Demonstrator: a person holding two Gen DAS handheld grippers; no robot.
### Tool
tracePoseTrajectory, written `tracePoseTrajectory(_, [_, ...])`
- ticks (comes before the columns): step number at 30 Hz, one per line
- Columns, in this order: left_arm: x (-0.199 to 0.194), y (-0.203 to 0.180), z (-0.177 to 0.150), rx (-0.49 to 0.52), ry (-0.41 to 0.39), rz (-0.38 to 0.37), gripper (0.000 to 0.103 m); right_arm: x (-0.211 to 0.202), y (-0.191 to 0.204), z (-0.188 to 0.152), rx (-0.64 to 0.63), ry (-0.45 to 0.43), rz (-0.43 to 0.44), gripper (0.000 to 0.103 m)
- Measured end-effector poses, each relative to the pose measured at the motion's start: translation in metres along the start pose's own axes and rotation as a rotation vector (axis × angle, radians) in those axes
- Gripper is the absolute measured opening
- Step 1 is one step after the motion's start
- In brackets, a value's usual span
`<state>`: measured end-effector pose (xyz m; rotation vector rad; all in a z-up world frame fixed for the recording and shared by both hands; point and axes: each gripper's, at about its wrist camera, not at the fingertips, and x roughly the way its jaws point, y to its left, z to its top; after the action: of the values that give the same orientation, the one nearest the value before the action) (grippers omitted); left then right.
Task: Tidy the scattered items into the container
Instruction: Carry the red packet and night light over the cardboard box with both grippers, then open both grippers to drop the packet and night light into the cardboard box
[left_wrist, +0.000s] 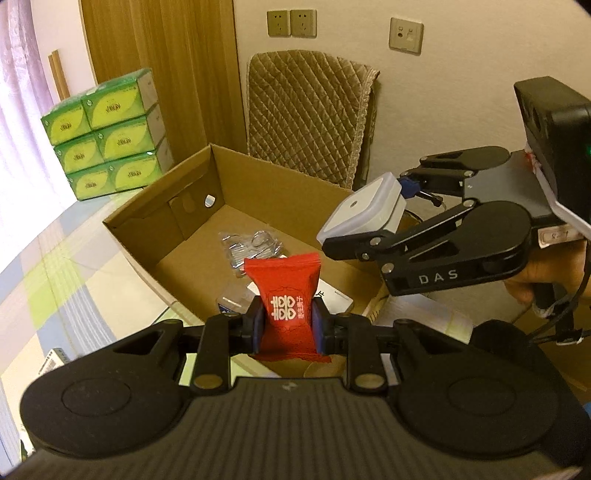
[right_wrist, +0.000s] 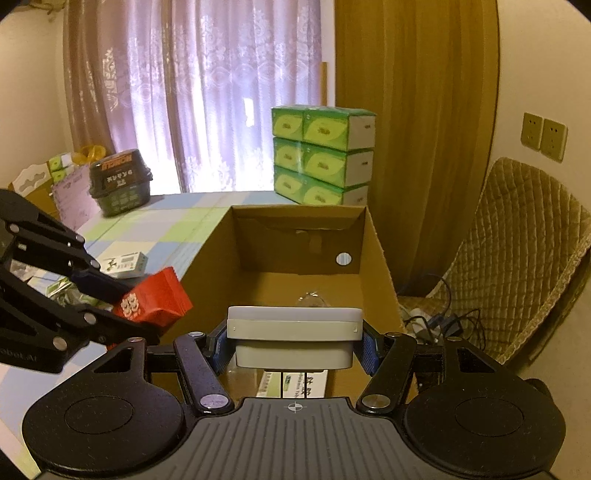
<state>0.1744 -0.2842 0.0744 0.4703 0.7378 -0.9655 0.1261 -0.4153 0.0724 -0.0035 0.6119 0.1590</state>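
Note:
My left gripper (left_wrist: 287, 325) is shut on a red candy packet (left_wrist: 286, 295) with white characters, held upright over the near edge of the open cardboard box (left_wrist: 147, 214). My right gripper (right_wrist: 294, 343) is shut on a white lidded plastic box (right_wrist: 294, 334), held above the cardboard box (right_wrist: 376, 236) near its right rim. In the left wrist view the white box (left_wrist: 360, 212) and the right gripper (left_wrist: 373, 218) hang at the right. From the right wrist, the red packet (right_wrist: 155, 295) and the left gripper (right_wrist: 122, 306) sit at the left. Clear plastic bags (left_wrist: 251, 245) and a white card lie inside.
Stacked green tissue boxes (left_wrist: 107, 136) stand on the checked tablecloth (left_wrist: 66, 280) behind the box. A quilted chair (left_wrist: 310, 114) is at the wall. A black tub (right_wrist: 120, 182), a small white carton (right_wrist: 125, 264) and other items lie on the table's left. Cables (right_wrist: 439, 317) lie by the chair.

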Motion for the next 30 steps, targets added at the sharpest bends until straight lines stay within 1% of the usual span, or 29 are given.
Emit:
tracePoseTrajectory(6, [0.018,0.008,0.004,-0.023,-0.003,-0.008,0.022,0.007,-0.013,0.003,0.020,0.003,-0.001,0.066])
tracePoseTrajectory(9, [0.028,0.010,0.005,-0.021,-0.003,0.004,0.023,0.011,-0.018,0.004,0.027,0.005,-0.009,0.066])
tracePoseTrajectory(11, [0.030,0.011,0.004,-0.014,-0.003,0.023,0.035,0.012,-0.020,0.004,0.034,0.006,-0.009,0.066])
tracePoseTrajectory(12, [0.030,0.011,0.003,-0.010,-0.007,0.031,0.042,0.012,-0.020,0.004,0.035,0.006,-0.010,0.066])
tracePoseTrajectory(18, [0.013,0.011,-0.010,0.004,-0.021,0.056,0.043,0.016,-0.019,0.001,0.037,0.019,-0.010,0.066])
tracePoseTrajectory(21, [0.004,0.014,-0.017,-0.021,-0.027,0.061,0.044,0.019,-0.016,0.000,0.036,0.025,-0.002,0.066])
tracePoseTrajectory(24, [-0.005,0.017,-0.024,-0.051,-0.037,0.062,0.048,0.020,-0.011,0.000,0.032,0.026,0.008,0.067])
tracePoseTrajectory(26, [-0.009,0.018,-0.027,-0.071,-0.042,0.061,0.048,0.023,-0.007,0.002,0.030,0.023,0.013,0.066])
tracePoseTrajectory(30, [-0.014,0.020,-0.033,-0.102,-0.049,0.063,0.051,0.026,-0.001,0.007,0.035,-0.002,0.017,0.067])
